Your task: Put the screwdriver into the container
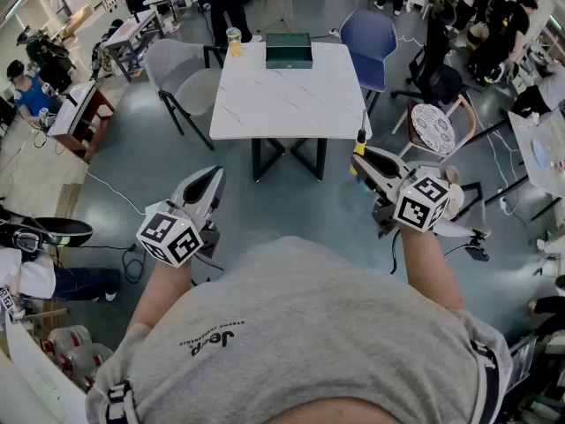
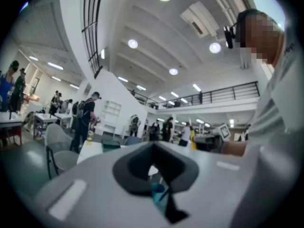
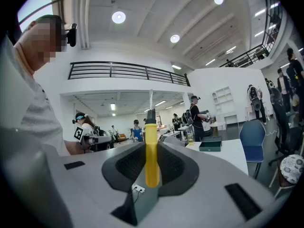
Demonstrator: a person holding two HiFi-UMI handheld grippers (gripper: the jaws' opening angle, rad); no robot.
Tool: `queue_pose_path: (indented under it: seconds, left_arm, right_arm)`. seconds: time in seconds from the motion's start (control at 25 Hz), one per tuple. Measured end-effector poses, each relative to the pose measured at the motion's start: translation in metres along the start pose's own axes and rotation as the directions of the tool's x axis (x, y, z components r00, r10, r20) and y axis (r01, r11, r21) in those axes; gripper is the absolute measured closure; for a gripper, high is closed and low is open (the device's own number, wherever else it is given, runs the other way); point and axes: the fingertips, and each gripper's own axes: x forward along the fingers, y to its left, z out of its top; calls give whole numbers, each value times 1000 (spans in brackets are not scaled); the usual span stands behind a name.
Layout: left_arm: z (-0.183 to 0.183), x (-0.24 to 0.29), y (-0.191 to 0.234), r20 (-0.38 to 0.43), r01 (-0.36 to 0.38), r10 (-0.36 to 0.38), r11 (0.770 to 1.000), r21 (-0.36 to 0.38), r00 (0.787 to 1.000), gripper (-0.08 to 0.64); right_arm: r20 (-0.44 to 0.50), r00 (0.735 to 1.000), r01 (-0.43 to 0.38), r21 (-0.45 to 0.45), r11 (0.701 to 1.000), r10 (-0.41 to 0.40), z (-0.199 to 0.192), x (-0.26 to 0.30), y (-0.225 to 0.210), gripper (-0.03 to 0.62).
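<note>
Right gripper: my jaws clamp the yellow handle of the screwdriver, shaft pointing up.
Left gripper: my jaws are closed together, nothing in them.
Container: green box at the far edge of the white table, well apart from the screwdriver.

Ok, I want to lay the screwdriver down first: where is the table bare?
Most of the white table is bare: everything nearer than the green container at its far edge and the drink cup at its far left corner. Only that edge is taken.
</note>
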Motion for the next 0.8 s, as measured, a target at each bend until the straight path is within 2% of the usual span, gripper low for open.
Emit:
queue_pose_path:
  seconds: [0.48,0.8]
  left_arm:
    - [3,-1,-1,7,4,-4,1000,2,1000,560]
    - [0,5,-7,2,0,0,1000,-1,1000,560]
  right_arm:
    - [4,1000,-3,-18,1000,3,3,0,3,515]
    - [27,999,-29,45,999,28,2,-10,-4,515]
